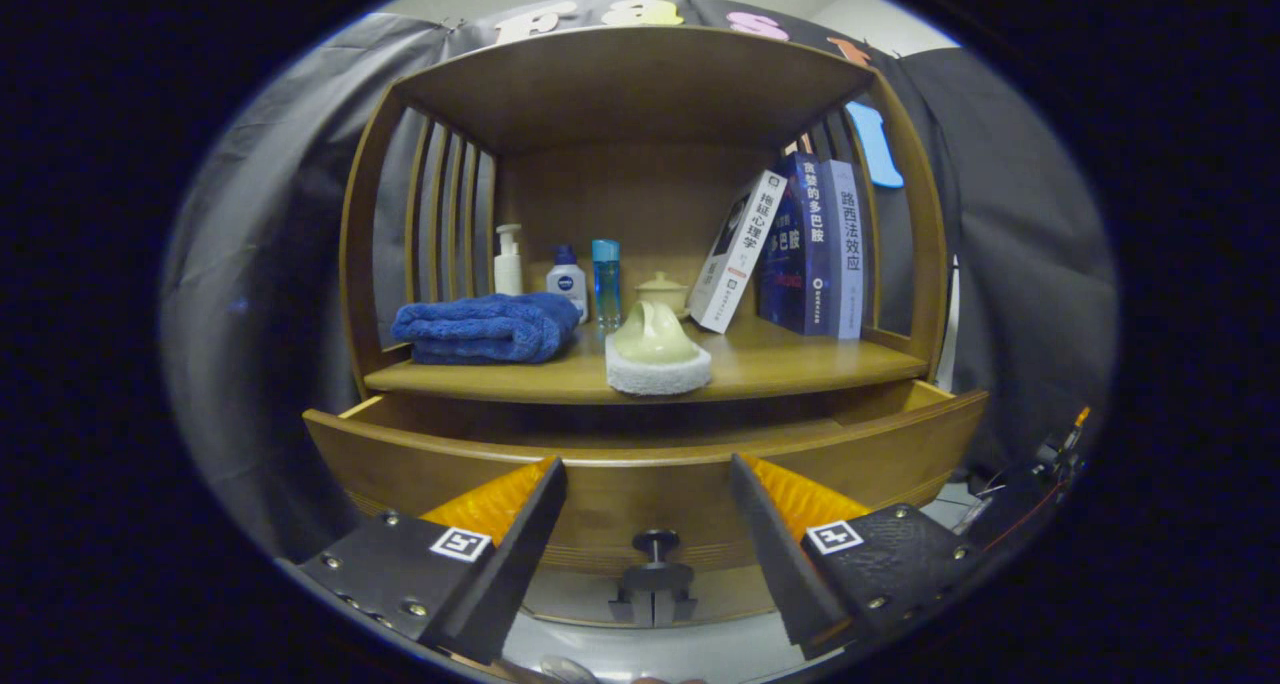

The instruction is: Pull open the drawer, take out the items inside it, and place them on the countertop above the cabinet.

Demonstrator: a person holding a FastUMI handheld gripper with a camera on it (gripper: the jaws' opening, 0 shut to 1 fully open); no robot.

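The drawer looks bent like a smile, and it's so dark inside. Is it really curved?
In the gripper view, the fisheye lens likely bows the drawer front and the cabinet posts; things near the middle, like the blue towel, look straighter. The shelf above shades the open drawer's inside, hiding its contents. The open tool is sharp, not blurry.

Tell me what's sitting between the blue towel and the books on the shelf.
In the gripper view, between the towel and books: three bottles, a lidded jar, and a pale jug on a white sponge. The open gripper touches nothing.
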